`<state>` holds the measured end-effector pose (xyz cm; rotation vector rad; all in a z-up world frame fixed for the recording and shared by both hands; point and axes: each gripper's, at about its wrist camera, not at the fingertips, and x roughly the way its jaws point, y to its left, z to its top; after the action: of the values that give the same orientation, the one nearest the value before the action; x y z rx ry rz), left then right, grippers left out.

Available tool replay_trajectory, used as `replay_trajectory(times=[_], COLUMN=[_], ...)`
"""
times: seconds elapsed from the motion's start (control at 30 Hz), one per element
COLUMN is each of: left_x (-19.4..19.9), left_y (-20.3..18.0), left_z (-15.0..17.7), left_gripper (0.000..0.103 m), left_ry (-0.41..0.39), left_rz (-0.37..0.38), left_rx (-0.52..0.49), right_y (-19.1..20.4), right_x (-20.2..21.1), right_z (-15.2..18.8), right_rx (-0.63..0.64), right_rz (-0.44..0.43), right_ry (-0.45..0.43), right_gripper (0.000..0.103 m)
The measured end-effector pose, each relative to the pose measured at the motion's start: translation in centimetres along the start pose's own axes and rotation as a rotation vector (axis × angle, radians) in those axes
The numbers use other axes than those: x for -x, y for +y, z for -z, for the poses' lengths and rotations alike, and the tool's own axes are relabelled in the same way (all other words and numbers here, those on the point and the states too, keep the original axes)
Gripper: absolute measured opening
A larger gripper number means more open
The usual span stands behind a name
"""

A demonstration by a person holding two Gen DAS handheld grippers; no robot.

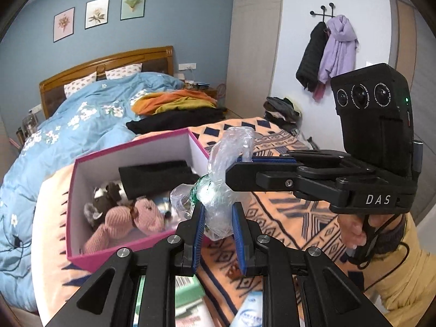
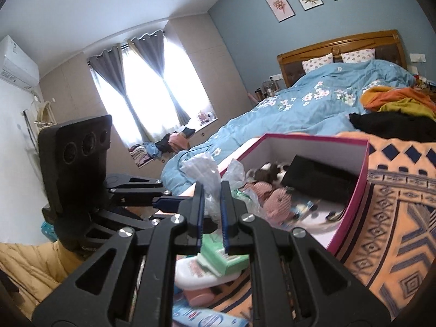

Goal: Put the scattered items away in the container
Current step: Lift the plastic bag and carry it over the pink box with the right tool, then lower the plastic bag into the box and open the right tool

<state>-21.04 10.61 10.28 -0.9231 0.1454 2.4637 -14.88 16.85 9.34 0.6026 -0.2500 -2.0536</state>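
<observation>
Left wrist view, nearest: black linkage of the left gripper (image 1: 218, 218) fills the bottom of the frame, its blue-padded jaws set narrow and pinching a crumpled clear plastic bag (image 1: 218, 207) at centre.
Bag, left view: its upper part rises toward centre right, where the right gripper (image 1: 237, 167) comes in from the right edge and clamps it; the bag hangs over the near right corner of the box.
Box: pink cardboard box (image 1: 130, 147), open, white inside, at centre left on the patterned orange blanket (image 1: 286, 218).
Box contents: pink knitted toy (image 1: 128, 220), a brown and white plush toy (image 1: 105, 196), a black folded item (image 1: 158, 177).
Below the jaws: blurred packets, possibly tissues; too smeared to be sure.
Person: a hand (image 1: 354, 231) at lower right grips the right tool's handle, yellow sleeve beneath it.

Right wrist view, nearest: right gripper (image 2: 211, 212), jaws nearly shut on the thin plastic of the bag (image 2: 204, 171), bottom centre.
Left gripper, right view: enters from the left (image 2: 163, 200), its tip meeting the bag beside the right jaws.
Box, right view: centre right (image 2: 351, 204), the pink toy (image 2: 275, 201) and black item (image 2: 316, 179) inside.
Background: bed with a blue floral duvet (image 2: 299, 114), upper right.
</observation>
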Motion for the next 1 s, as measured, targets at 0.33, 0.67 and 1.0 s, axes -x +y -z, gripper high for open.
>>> replay_trajectory(times=[0.33, 0.67, 1.0], left_x=[-4.9, -10.4, -14.2], left_y=[1.6, 3.5, 4.3], left_z=[-2.6, -2.6, -1.5], left_gripper=[0.020, 0.020, 0.020], left_ry=[0.041, 0.126, 0.212], left_rz=[-0.028, 0.015, 0.022], left_rx=[0.029, 0.100, 0.136], right_y=[-3.9, -8.0, -10.5], right_x=[-2.0, -4.3, -6.6], right_z=[-1.5, -0.8, 0.4], right_rx=[-0.041, -0.113, -0.150], right_rz=[0.060, 0.128, 0.192], right_ry=[0.030, 0.108, 0.201], right_gripper=[0.012, 0.012, 0.012])
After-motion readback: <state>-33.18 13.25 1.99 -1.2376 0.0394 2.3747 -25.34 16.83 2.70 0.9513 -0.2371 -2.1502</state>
